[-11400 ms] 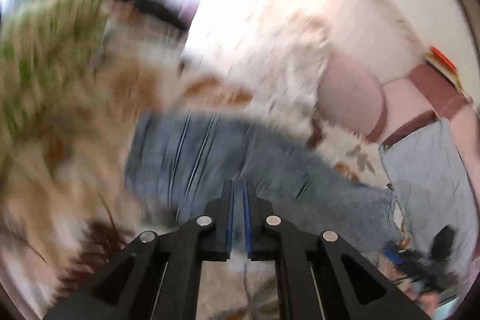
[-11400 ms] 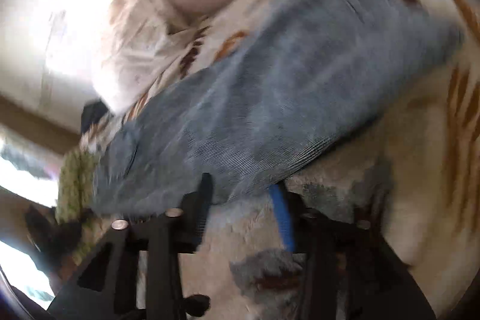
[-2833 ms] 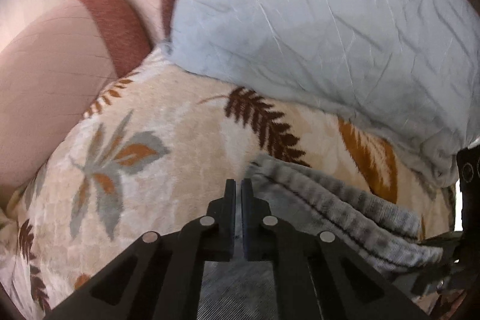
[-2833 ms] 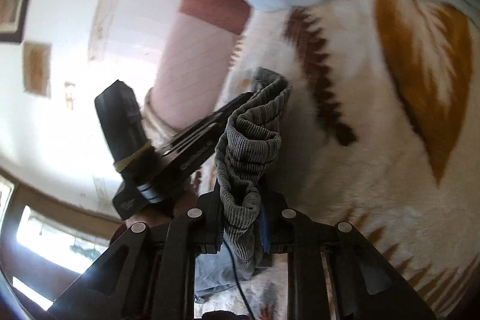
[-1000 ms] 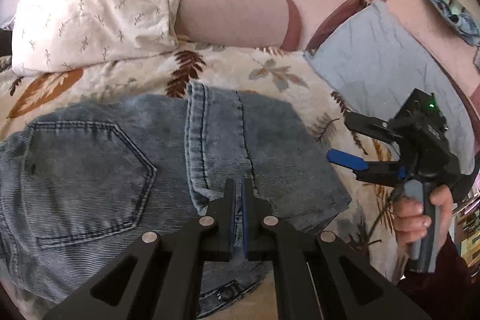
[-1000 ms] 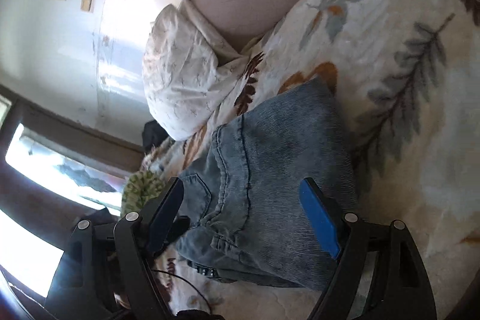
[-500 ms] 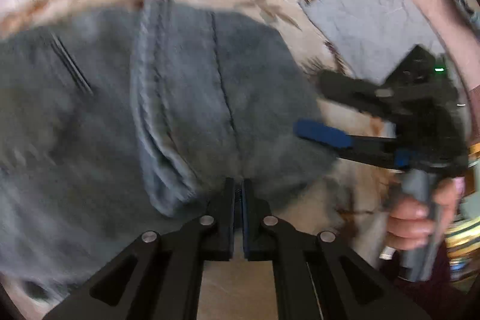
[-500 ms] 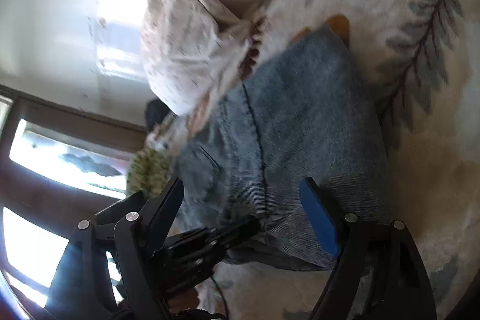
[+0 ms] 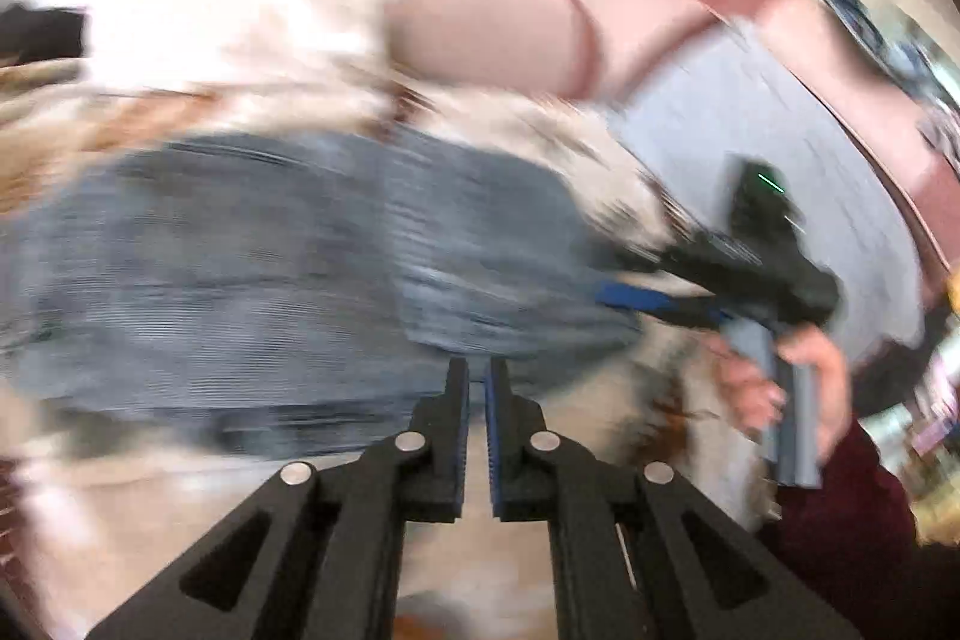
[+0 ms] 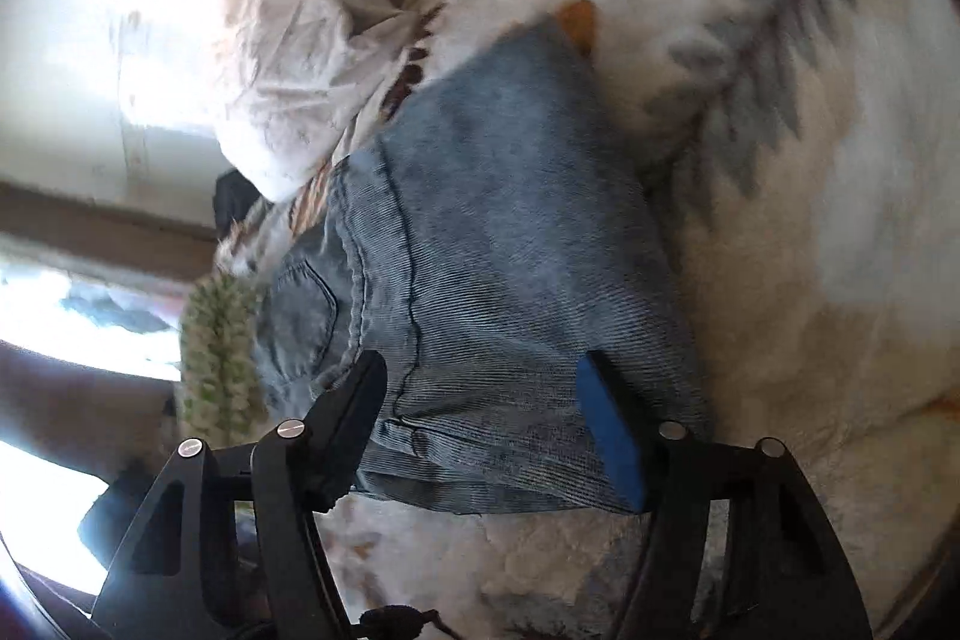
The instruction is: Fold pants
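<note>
The blue denim pants (image 10: pixel 492 244) lie folded on the leaf-patterned blanket (image 10: pixel 840 196), back pocket at the left. My right gripper (image 10: pixel 486 388) is open, its jaws wide apart just over the near edge of the folded pants, holding nothing. In the blurred left wrist view the pants (image 9: pixel 288 268) lie ahead. My left gripper (image 9: pixel 476 382) is shut and empty just above their near edge. The right gripper (image 9: pixel 666 280) shows there at the pants' right end, held by a hand.
A white patterned pillow (image 10: pixel 288 76) and a pink bolster (image 9: pixel 492 22) lie beyond the pants. A light blue pillow (image 9: pixel 768 148) is at the right. A green knitted item (image 10: pixel 216 352) sits at the bed's left edge.
Both grippers have moved fast; the left view is motion-blurred and has pulled back from the pants. The right gripper has come lower and closer over the pants' near edge, still open.
</note>
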Tool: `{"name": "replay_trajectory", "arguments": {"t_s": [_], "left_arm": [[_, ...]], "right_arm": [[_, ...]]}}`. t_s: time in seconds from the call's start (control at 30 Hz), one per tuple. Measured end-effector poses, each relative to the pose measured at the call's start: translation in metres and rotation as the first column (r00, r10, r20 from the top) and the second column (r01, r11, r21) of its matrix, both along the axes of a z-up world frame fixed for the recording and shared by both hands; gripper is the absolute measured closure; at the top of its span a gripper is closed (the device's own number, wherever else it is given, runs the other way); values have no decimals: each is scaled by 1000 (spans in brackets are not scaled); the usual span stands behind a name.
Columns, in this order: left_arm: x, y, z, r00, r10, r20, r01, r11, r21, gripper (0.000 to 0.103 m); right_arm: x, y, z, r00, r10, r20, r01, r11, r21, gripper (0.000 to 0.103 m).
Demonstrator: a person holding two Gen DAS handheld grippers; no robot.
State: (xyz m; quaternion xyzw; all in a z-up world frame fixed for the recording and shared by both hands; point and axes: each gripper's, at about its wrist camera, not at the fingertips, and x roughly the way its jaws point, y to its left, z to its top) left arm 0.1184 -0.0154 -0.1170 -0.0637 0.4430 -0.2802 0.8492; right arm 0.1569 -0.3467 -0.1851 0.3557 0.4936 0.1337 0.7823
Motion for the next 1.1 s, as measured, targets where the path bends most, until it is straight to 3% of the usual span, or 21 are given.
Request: {"name": "replay_trajectory", "arguments": {"t_s": [0.07, 0.13, 0.2, 0.27, 0.33, 0.5, 0.57, 0.63, 0.8, 1.0, 1.07, 1.1], "left_arm": [[4, 43, 5, 989, 145, 33, -145, 989, 13, 85], [11, 82, 8, 958, 282, 61, -283, 959, 25, 59], [15, 116, 3, 915, 396, 74, -401, 914, 65, 44], [19, 143, -9, 885, 463, 38, -465, 884, 58, 43], [22, 162, -24, 873, 487, -31, -486, 873, 40, 43], [22, 164, -50, 864, 487, -126, -485, 873, 45, 43], [22, 158, -52, 866, 481, -136, -481, 876, 36, 43], [19, 162, -51, 856, 504, -112, -505, 863, 22, 43], [28, 160, -53, 859, 511, -38, -511, 860, 25, 43], [47, 155, -68, 853, 516, -83, -517, 856, 9, 43], [51, 153, -74, 850, 518, -98, -520, 854, 3, 46], [51, 151, -75, 851, 517, -92, -519, 855, 5, 52]], "right_arm": [[-6, 15, 18, 995, 47, 83, -42, 997, -58, 34], [-11, 25, 29, 988, 68, 138, -56, 995, -87, 34], [-16, 39, 42, 980, 69, 185, -44, 990, -131, 34], [-17, 55, 52, 974, 81, 212, -44, 984, -175, 33], [-11, 83, 61, 967, 136, 215, -86, 970, -227, 32], [31, 173, 80, 946, 276, 172, -215, 927, -307, 32], [57, 220, 90, 918, 365, 152, -297, 891, -342, 32], [79, 256, 94, 895, 428, 129, -360, 862, -358, 32], [131, 343, 84, 818, 575, 14, -522, 753, -401, 32], [163, 419, 59, 737, 668, -100, -628, 622, -467, 32], [168, 439, 50, 705, 697, -135, -662, 577, -478, 32], [171, 449, 44, 688, 708, -160, -679, 551, -485, 32]]}}
